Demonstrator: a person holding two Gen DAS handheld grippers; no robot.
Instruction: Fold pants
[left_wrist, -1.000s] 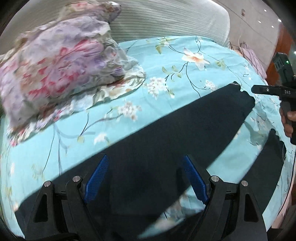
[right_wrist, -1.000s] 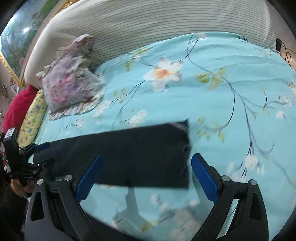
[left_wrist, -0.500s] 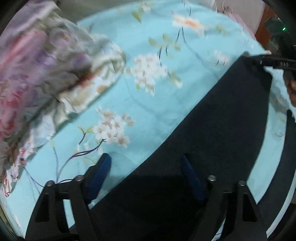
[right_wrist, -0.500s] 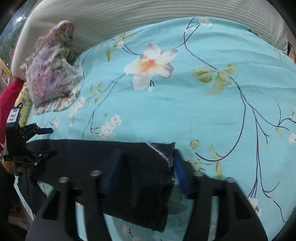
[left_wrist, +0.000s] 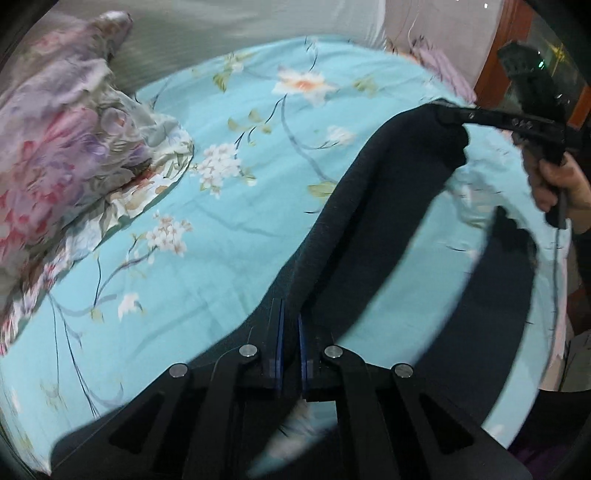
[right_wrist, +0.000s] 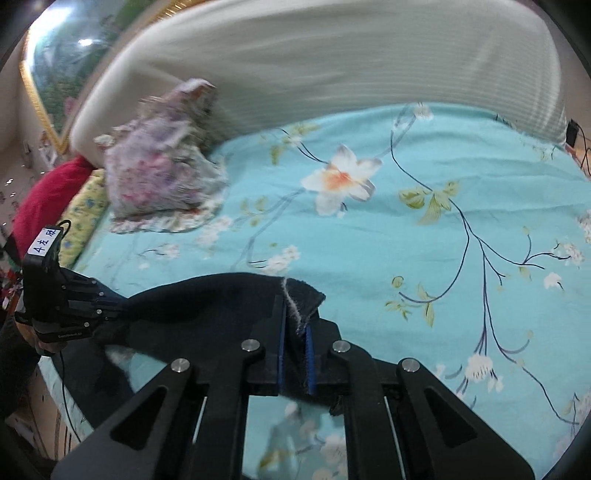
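While viewed from the left wrist, found the left gripper (left_wrist: 289, 321) clenched on a fold of the dark pants (left_wrist: 388, 192), blue pads nearly together with cloth between them. Saw the same leg run as a raised band across to the right gripper (left_wrist: 456, 115), likewise clamped on the far end, with the right hand (left_wrist: 557, 184) wrapped round its handle. Noted a second dark stretch of the pants lower to the right, by the bed's edge. Held off the turquoise floral bedsheet (left_wrist: 229, 240) along that band, though blur hid exactly where cloth met sheet. From the right wrist, saw a frayed pale thread at the pinched hem. Noted a floral pillow (left_wrist: 66, 140) against the striped headboard (right_wrist: 332, 66), well apart from the pants, with a yellow pillow (right_wrist: 86, 206) and a red cushion (right_wrist: 48, 192) beside it.
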